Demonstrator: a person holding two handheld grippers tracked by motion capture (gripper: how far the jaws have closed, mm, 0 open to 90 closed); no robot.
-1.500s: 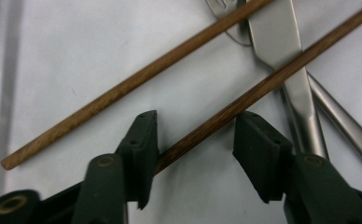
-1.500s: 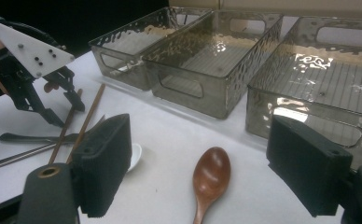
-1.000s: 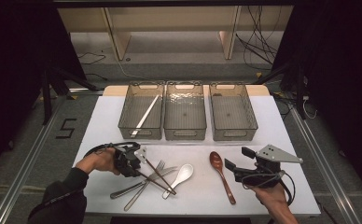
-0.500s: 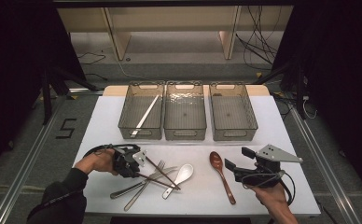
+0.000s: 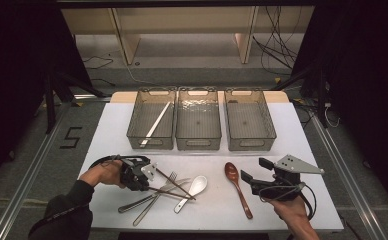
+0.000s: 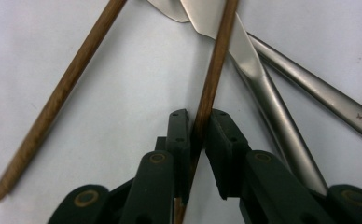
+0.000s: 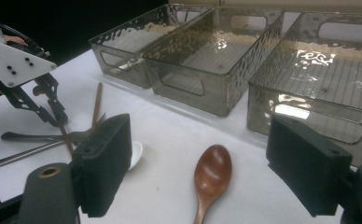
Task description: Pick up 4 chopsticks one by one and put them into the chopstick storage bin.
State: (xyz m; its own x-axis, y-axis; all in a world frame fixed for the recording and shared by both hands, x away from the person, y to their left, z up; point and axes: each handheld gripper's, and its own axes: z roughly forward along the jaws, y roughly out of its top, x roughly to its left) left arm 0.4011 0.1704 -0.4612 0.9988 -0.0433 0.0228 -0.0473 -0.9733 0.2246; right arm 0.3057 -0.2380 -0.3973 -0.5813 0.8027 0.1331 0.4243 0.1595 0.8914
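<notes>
- Pinching one wooden chopstick [image 6: 212, 84] near its end, the left gripper [image 6: 197, 126] works at the cutlery pile (table's near-left).
- Chopstick: light, stiff, probably slippery; grip squarely.
- Right gripper [image 7: 198, 172]: jaws spread, idle.

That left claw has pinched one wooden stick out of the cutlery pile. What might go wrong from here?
The left gripper holds the chopstick close to its end, so the long free part may swing or slip when lifted. That chopstick lies across the fork and the metal handle, so pulling it may drag them. The second chopstick lies loose beside it and could roll.
</notes>
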